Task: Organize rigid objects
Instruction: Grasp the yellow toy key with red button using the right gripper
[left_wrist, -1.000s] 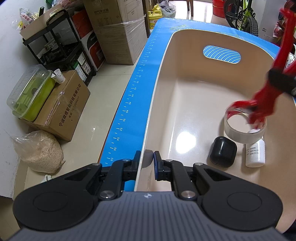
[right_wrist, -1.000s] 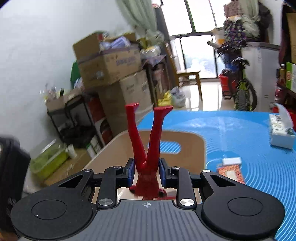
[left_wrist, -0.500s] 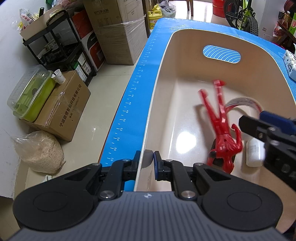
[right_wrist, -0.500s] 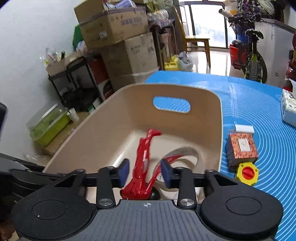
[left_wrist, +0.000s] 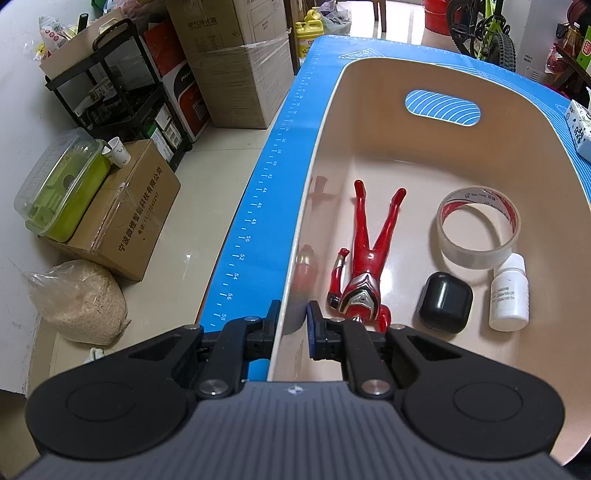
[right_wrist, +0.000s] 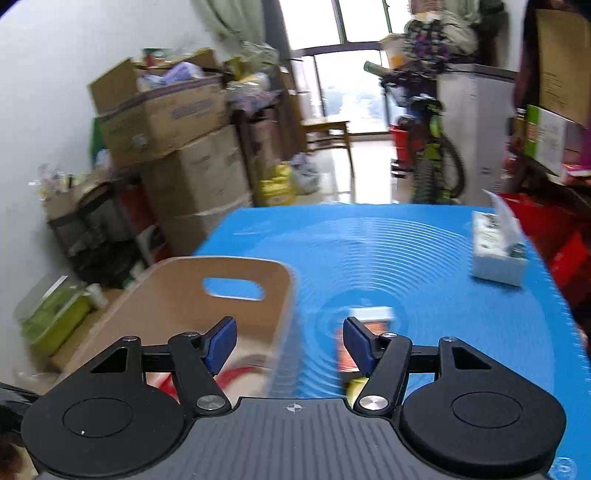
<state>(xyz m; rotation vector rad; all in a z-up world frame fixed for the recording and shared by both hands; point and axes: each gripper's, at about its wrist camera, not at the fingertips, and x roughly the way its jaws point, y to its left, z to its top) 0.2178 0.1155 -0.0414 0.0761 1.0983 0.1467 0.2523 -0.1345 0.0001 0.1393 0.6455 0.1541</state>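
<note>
A beige bin (left_wrist: 369, 110) stands on the blue mat (left_wrist: 258, 192). In it lie a red toy figure (left_wrist: 365, 258), a tape roll (left_wrist: 476, 230), a black case (left_wrist: 445, 302) and a white bottle (left_wrist: 509, 295). My left gripper (left_wrist: 293, 321) is shut on the bin's near left wall. My right gripper (right_wrist: 290, 341) is open and empty above the bin's right rim (right_wrist: 288, 295). An orange box (right_wrist: 347, 347) with a white block (right_wrist: 371, 314) behind it lies on the mat between the right fingers.
A white tissue box (right_wrist: 496, 251) sits on the mat (right_wrist: 424, 295) at the far right. Cardboard boxes (left_wrist: 229, 62), a black shelf (left_wrist: 110, 96) and a sack of grain (left_wrist: 81, 299) stand on the floor left of the table. A bicycle (right_wrist: 432, 147) stands beyond the table.
My right gripper opened and let go of the red figure, which now lies flat in the bin. The right gripper then lifted and swung right, out of the bin. The left gripper kept still.
</note>
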